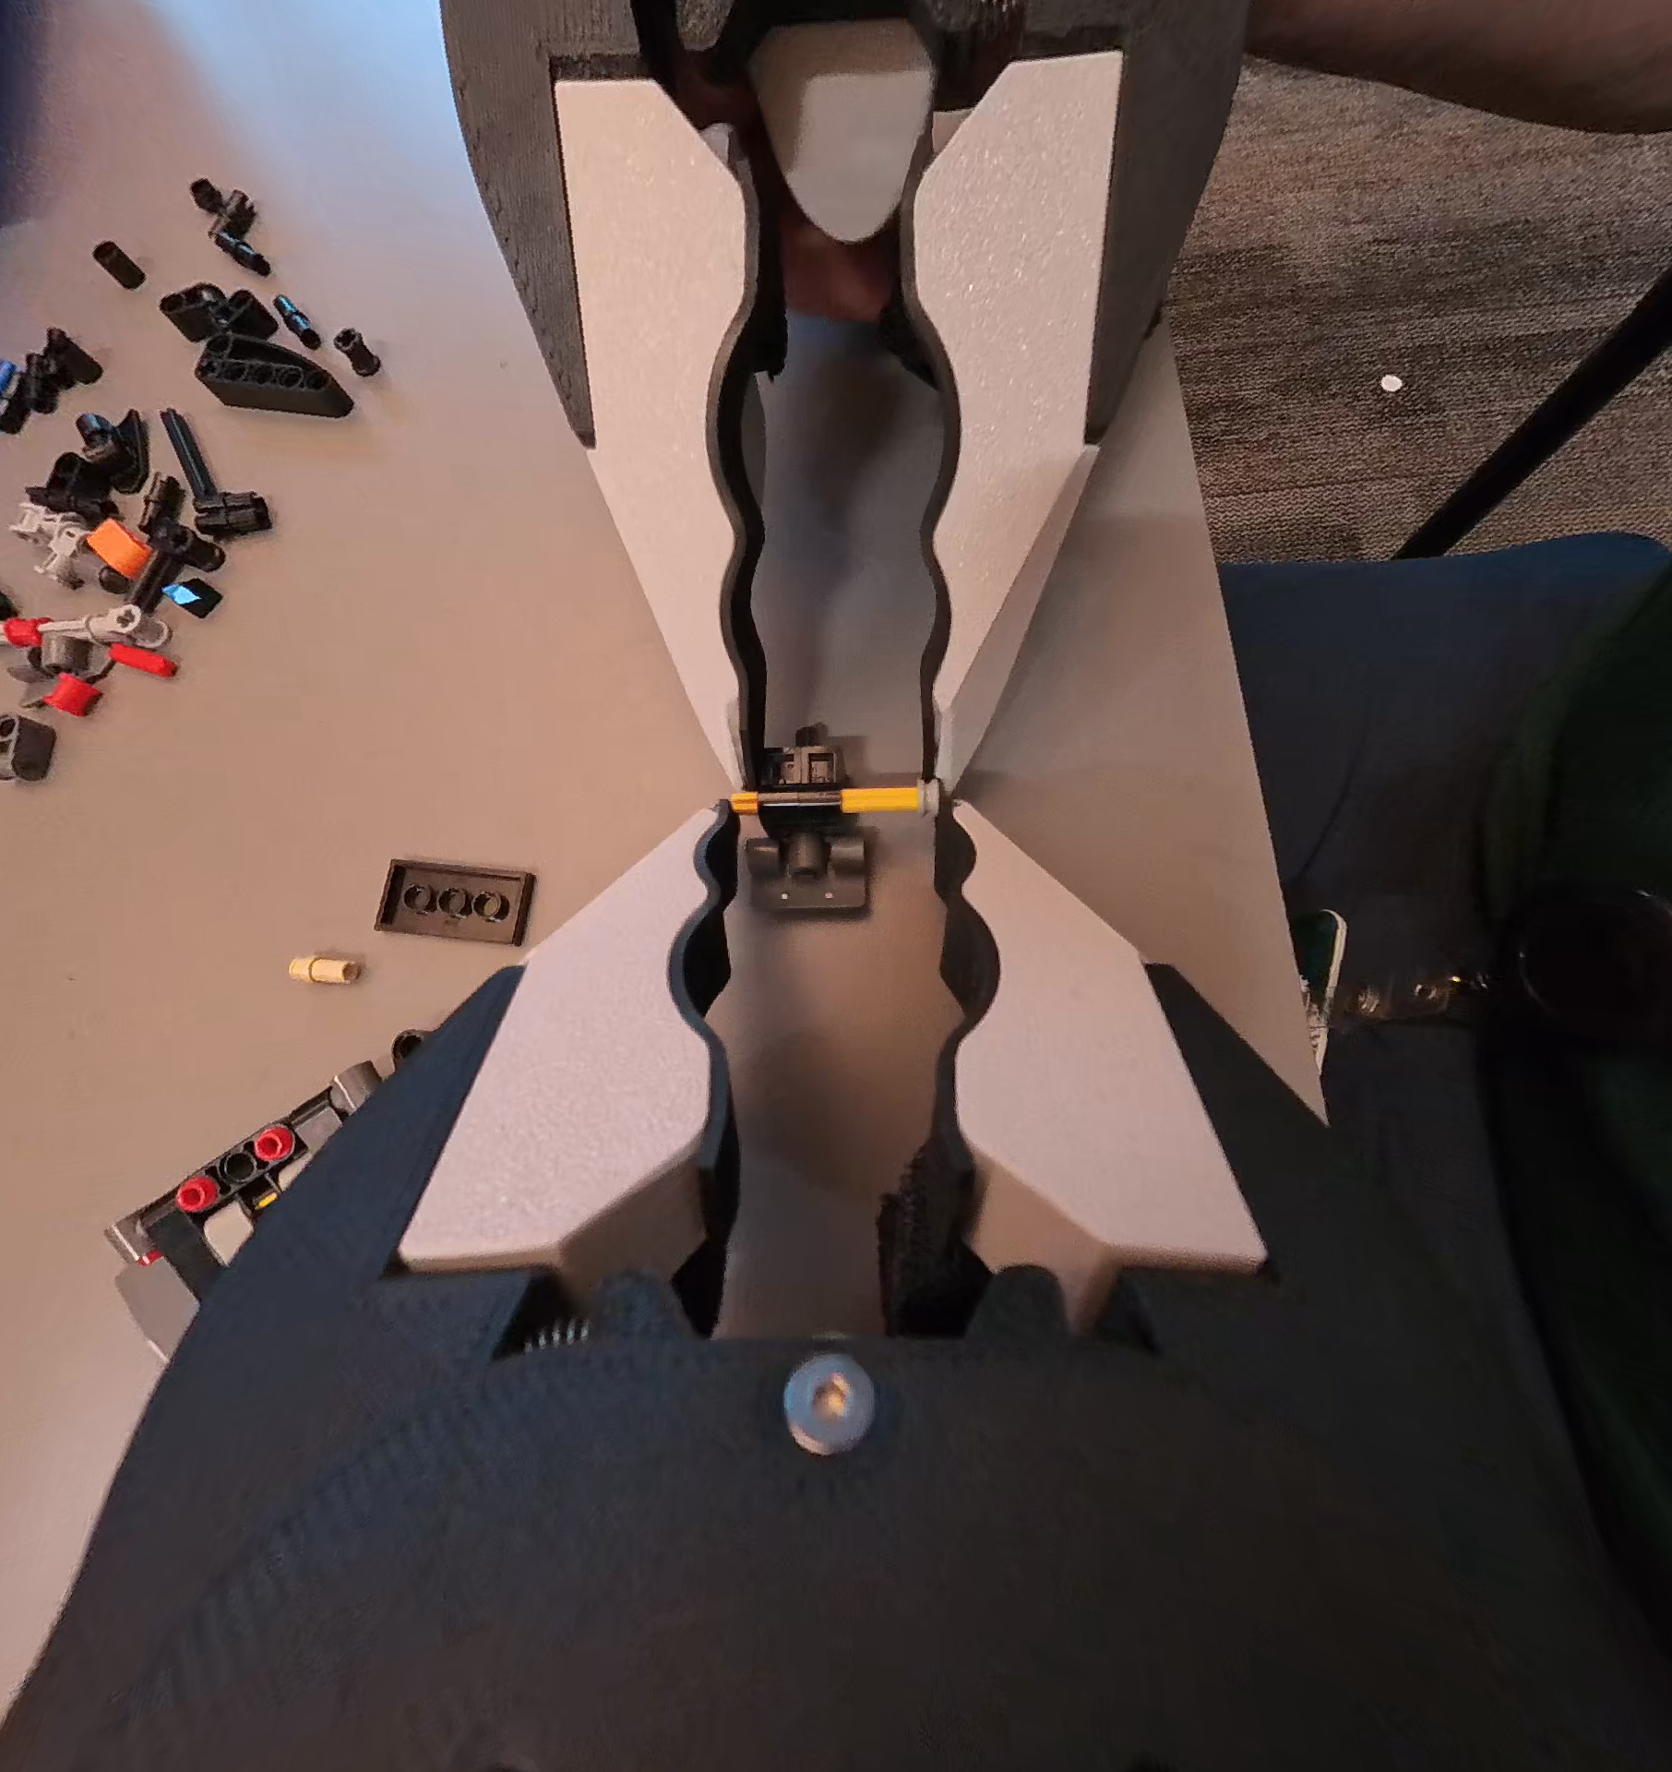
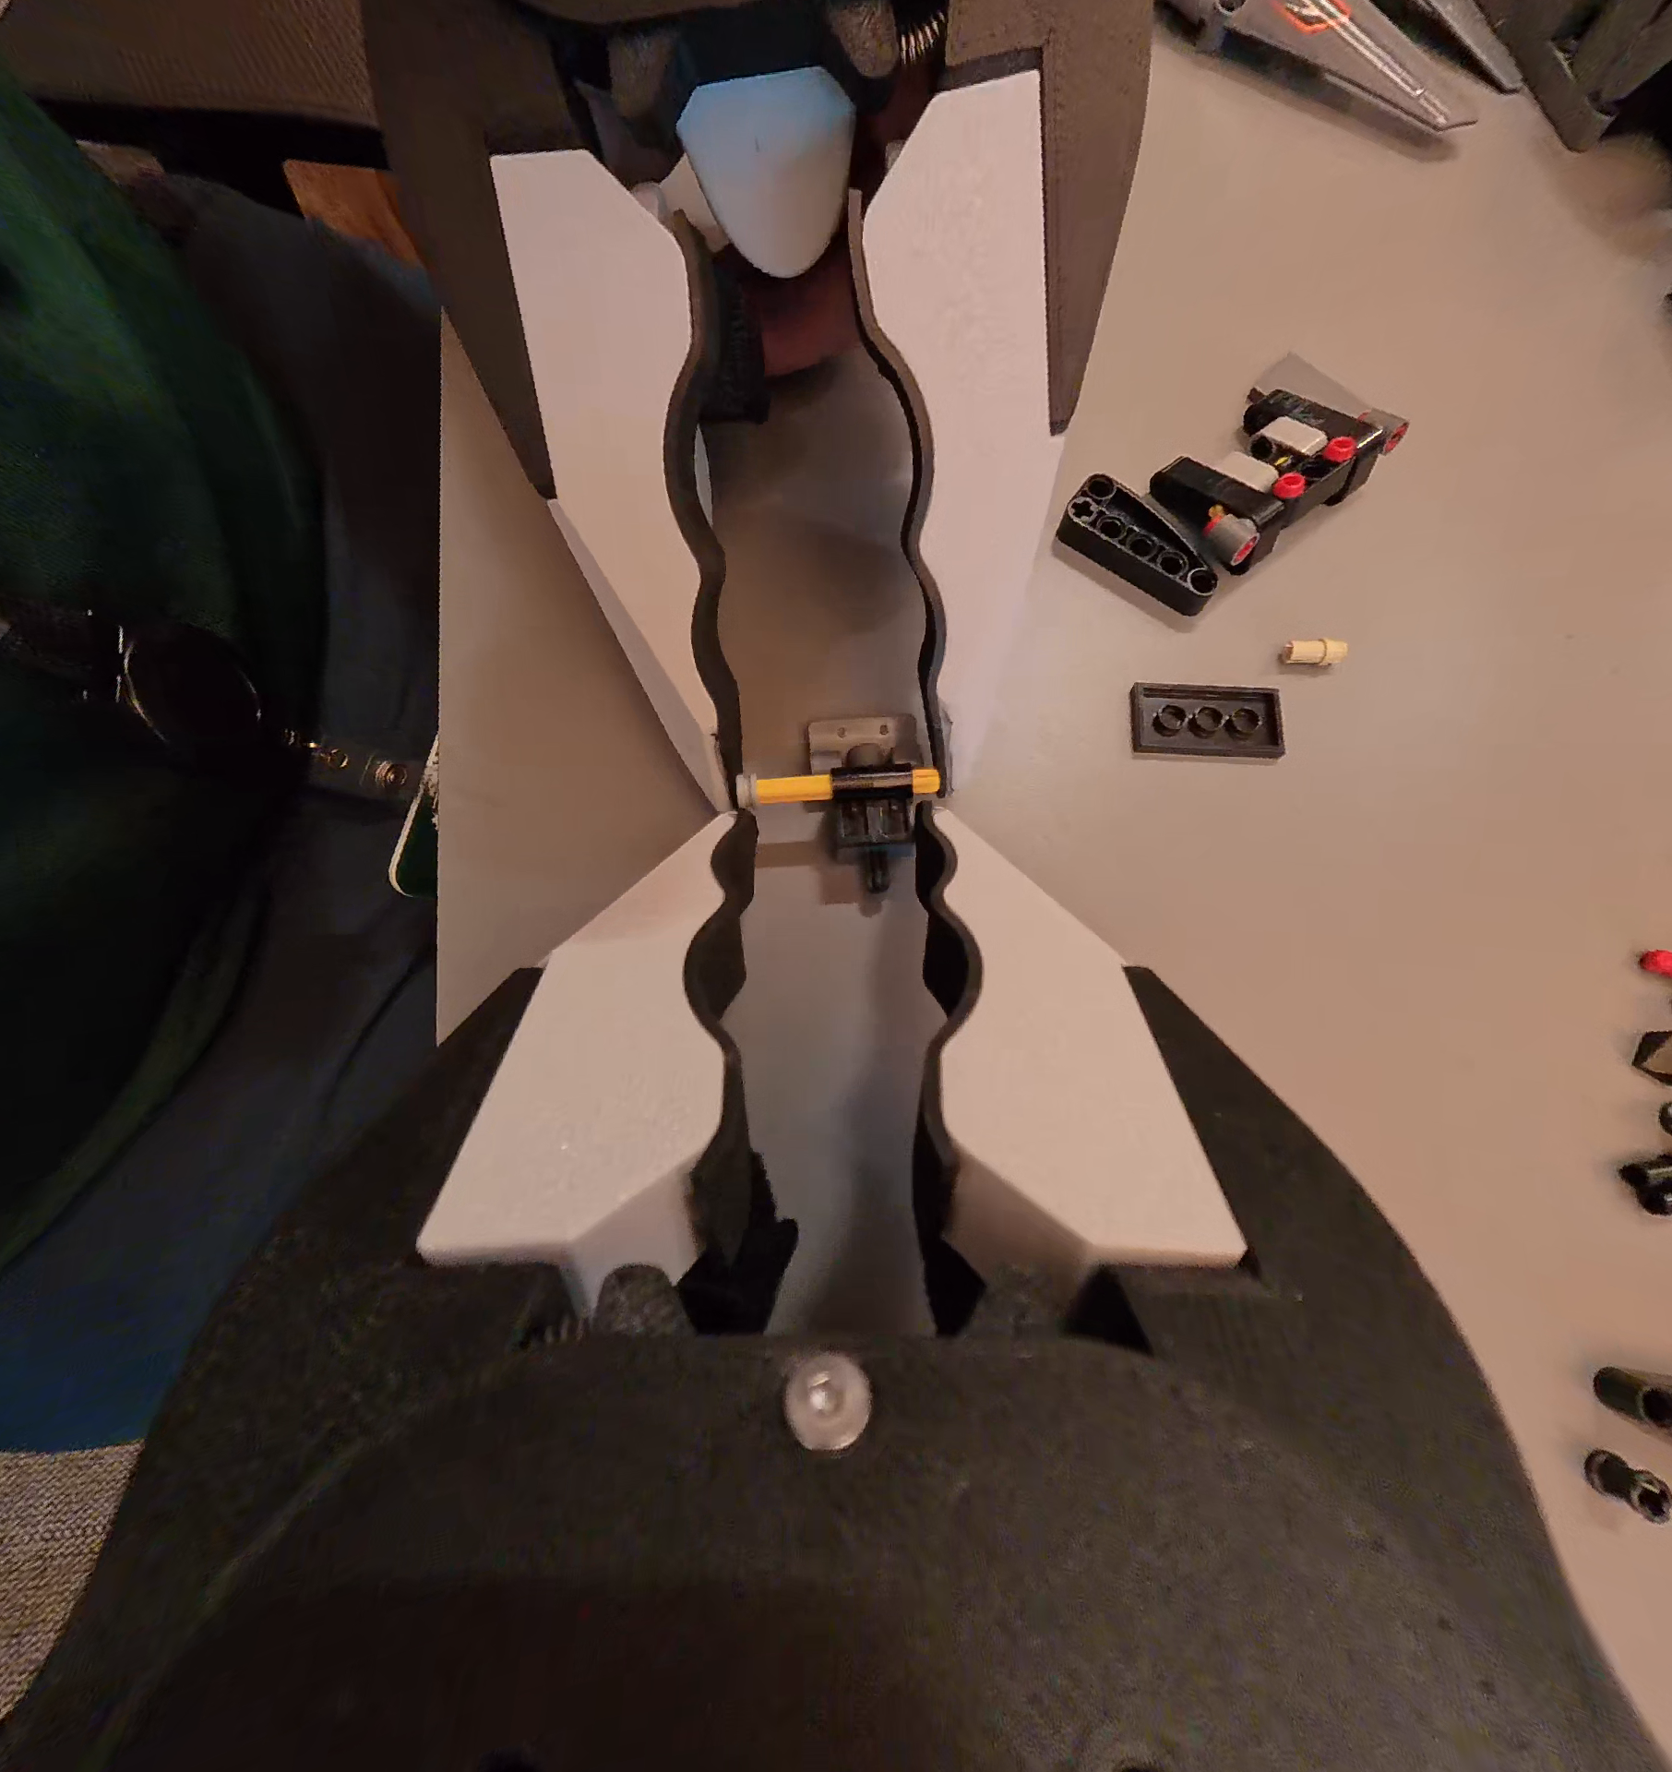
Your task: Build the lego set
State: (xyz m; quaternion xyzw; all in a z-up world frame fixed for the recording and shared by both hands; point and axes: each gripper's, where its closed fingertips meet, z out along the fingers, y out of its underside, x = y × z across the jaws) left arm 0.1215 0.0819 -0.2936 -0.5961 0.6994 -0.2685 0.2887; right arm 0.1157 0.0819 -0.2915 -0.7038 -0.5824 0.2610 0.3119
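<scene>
My two grippers meet tip to tip above the table edge. A short yellow axle with a grey end cap lies crosswise right at the tips. It also shows in the right wrist view. A black connector with a pin sits on the axle, and a small grey piece hangs off it on the left gripper's side. My left gripper seems to clamp the axle end to end. My right gripper has its jaws about an axle length apart, with the black connector in the gap and not pinched.
On the tan table lie a pile of loose black, red, grey and blue parts, a black plate with three holes, a tan pin, and a black-grey partial build with red pins. A person in dark clothing sits close at the table edge. My left and right fingertips are right by each other. Between my left fingertips and the tan pin there is roughly 9 cm. Seen from the left wrist view as well.
</scene>
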